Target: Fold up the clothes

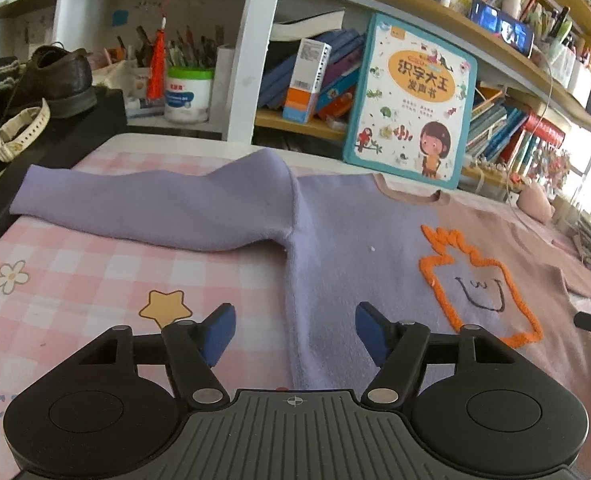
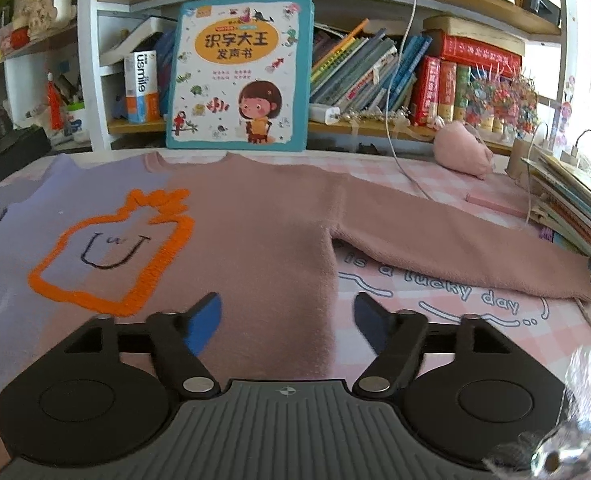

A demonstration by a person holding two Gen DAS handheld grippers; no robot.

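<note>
A two-tone sweater (image 1: pixel 347 248) lies flat and face up on the pink checked tablecloth (image 1: pixel 75 280), lilac on one half and dusty pink on the other (image 2: pixel 255 220), with an orange outlined figure (image 2: pixel 111 248) on the chest. Its lilac sleeve (image 1: pixel 135 204) stretches out to the left; its pink sleeve (image 2: pixel 455 240) stretches out to the right. My left gripper (image 1: pixel 293 330) hovers open over the lilac side seam near the hem. My right gripper (image 2: pixel 287 322) hovers open over the pink side seam below the armpit. Neither holds anything.
A picture book (image 2: pixel 239 72) leans on the shelf behind the collar. A pink plush toy (image 2: pixel 461 148), a white cable (image 2: pixel 399 152) and stacked books (image 2: pixel 575 208) sit at the right. A black box with a brown shoe (image 1: pixel 59 76) and a watch (image 1: pixel 19 132) stands at the left.
</note>
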